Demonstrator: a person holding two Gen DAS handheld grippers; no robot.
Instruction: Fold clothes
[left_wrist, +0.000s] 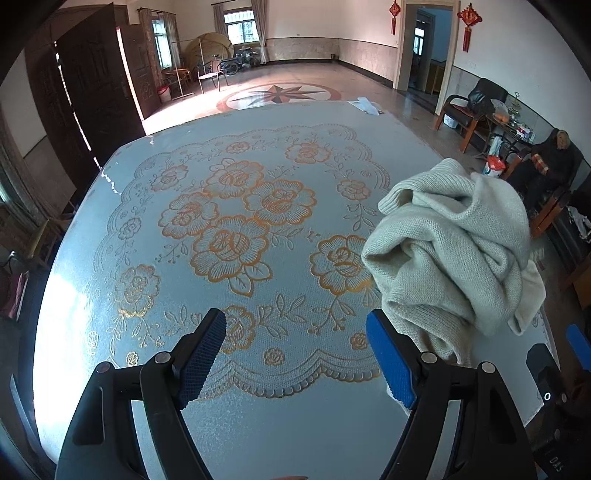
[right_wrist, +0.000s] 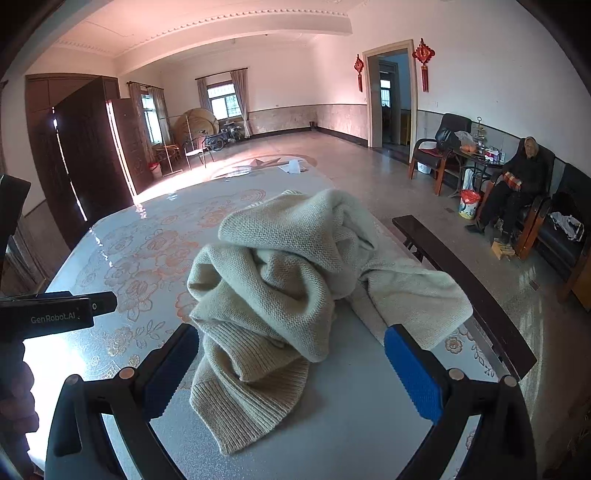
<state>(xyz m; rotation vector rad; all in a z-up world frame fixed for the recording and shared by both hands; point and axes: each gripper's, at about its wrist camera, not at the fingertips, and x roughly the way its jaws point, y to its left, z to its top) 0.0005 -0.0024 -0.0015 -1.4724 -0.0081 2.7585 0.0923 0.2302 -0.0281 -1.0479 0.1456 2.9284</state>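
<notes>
Right wrist view: crumpled sweater (right_wrist: 295, 288), ribbed hem (right_wrist: 236, 413) pointing toward camera.

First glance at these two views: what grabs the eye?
The crumpled cream sweater, heaped on the table's right side, straight ahead of the open right gripper. Next, the tablecloth's orange rose print, bare under the open left gripper, with the sweater off to that gripper's right.

The sweater (right_wrist: 295, 280) lies bunched, its folds hiding most of its own shape. In the left wrist view the right gripper (left_wrist: 561, 354) is cut off at the picture's edge. Pale sheets (right_wrist: 295, 167), perhaps paper, sit too far off on the surface (right_wrist: 351, 424) to make out.
</notes>
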